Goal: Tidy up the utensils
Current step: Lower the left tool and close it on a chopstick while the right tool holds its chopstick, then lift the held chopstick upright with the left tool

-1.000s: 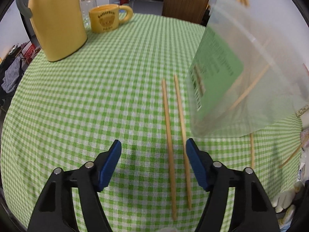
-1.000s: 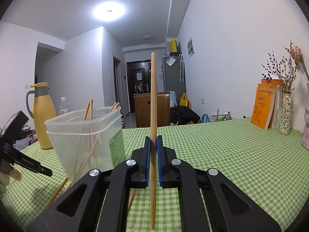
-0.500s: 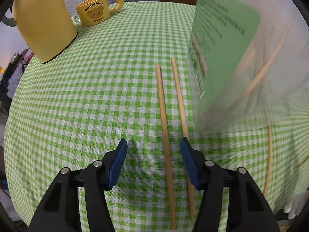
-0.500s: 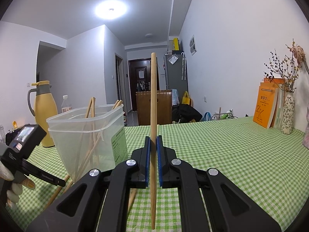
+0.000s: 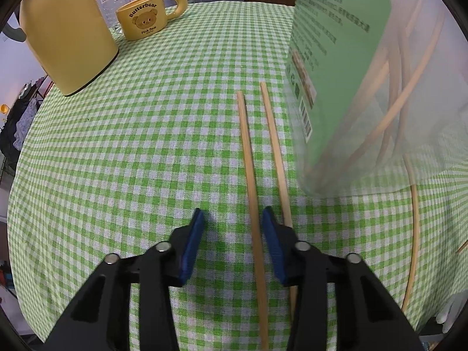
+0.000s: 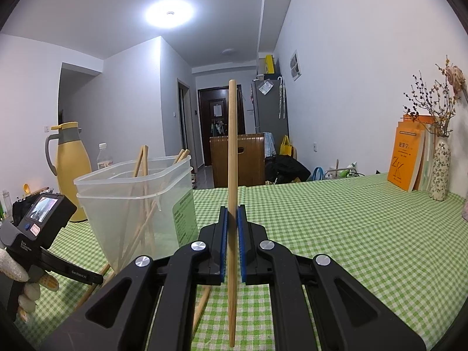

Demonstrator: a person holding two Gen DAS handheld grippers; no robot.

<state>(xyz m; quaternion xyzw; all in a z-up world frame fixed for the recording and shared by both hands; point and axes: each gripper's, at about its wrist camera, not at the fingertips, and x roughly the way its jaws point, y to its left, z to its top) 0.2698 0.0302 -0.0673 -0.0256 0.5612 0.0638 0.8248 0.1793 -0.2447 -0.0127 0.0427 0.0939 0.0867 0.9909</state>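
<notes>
the left claw is closing around one of two chopsticks flat on the bench beside the tub, pads not yet touching. light, stiff and slick, it likely wants a mid-shaft pinch. only the right wrist view shows the right claw clamped on an upright chopstick.
</notes>
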